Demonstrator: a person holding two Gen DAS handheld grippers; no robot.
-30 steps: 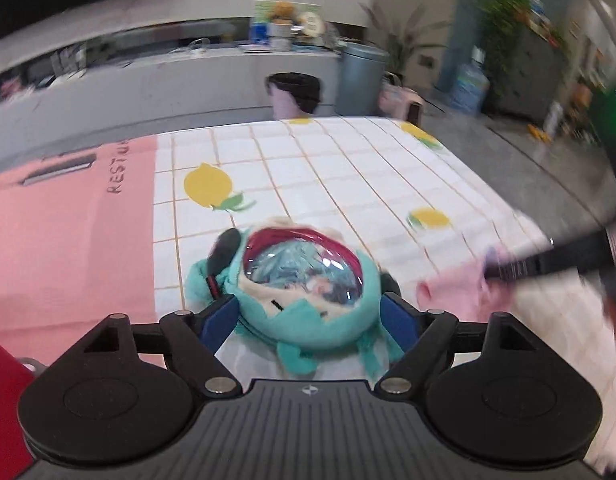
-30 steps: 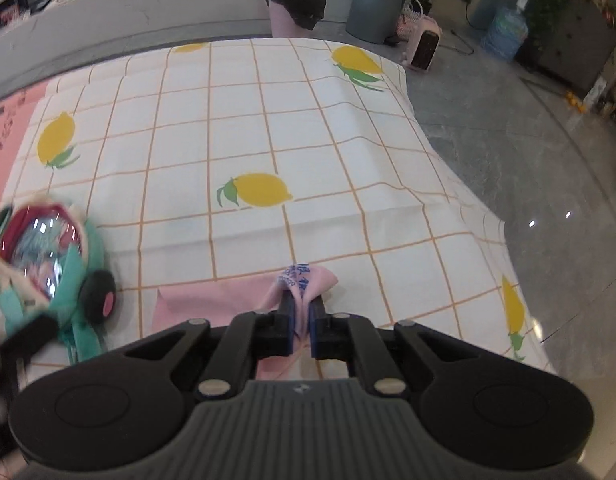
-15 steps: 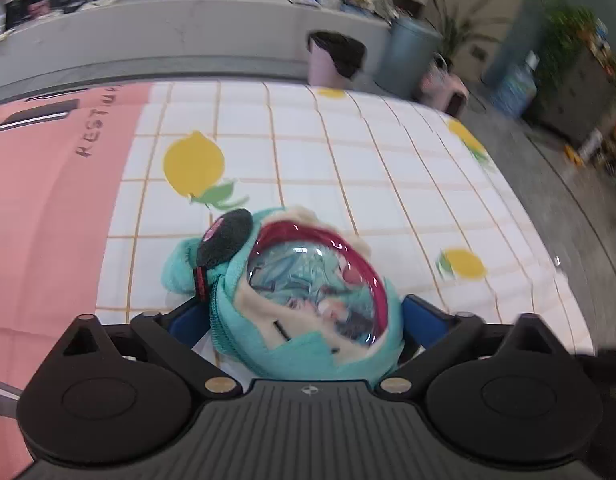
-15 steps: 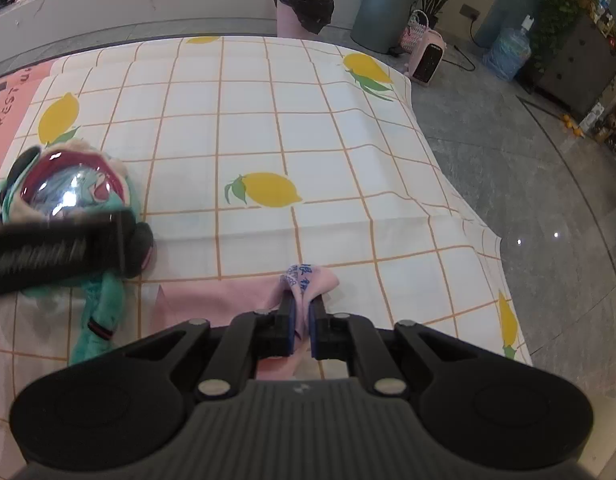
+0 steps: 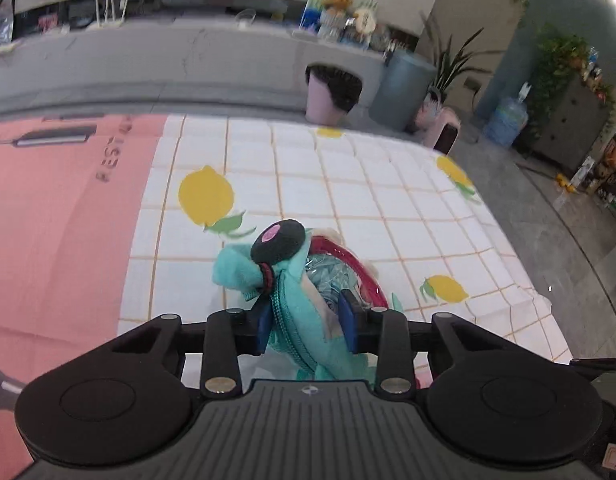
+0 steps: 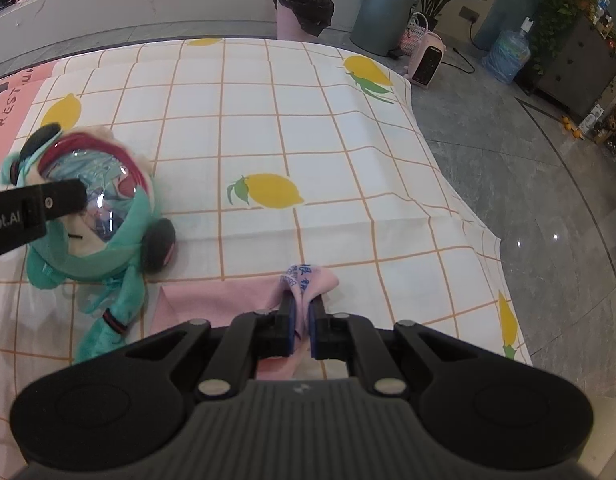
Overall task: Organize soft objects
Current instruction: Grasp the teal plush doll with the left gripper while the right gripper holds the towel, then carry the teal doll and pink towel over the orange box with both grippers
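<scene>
A teal plush toy (image 5: pixel 235 272) with black round ears and a clear, red-rimmed dome face sits on the lemon-print tablecloth (image 5: pixel 348 184). My left gripper (image 5: pixel 305 322) has its jaws closing, and both blue pads press the plush's teal zip edge. The right wrist view shows the same plush (image 6: pixel 91 252) at the left, with a left fingertip (image 6: pixel 47 204) across its dome. My right gripper (image 6: pixel 301 328) is shut on a raised fold of a pink cloth (image 6: pixel 219 300) with blue print, which lies flat near the table's front edge.
A pink tablecloth section (image 5: pixel 59 220) covers the table's left part. The table's right edge (image 6: pixel 448 184) drops to a grey floor. Beyond the far edge stand a pink bin (image 6: pixel 303 16), a grey bin (image 6: pixel 384 16), a pink heater (image 6: pixel 428 60) and a water bottle (image 6: pixel 508 56).
The left gripper's jaws went from wide around the plush to pinched on its edge, and the plush now stands tilted on its side. The right gripper and pink cloth stayed put.
</scene>
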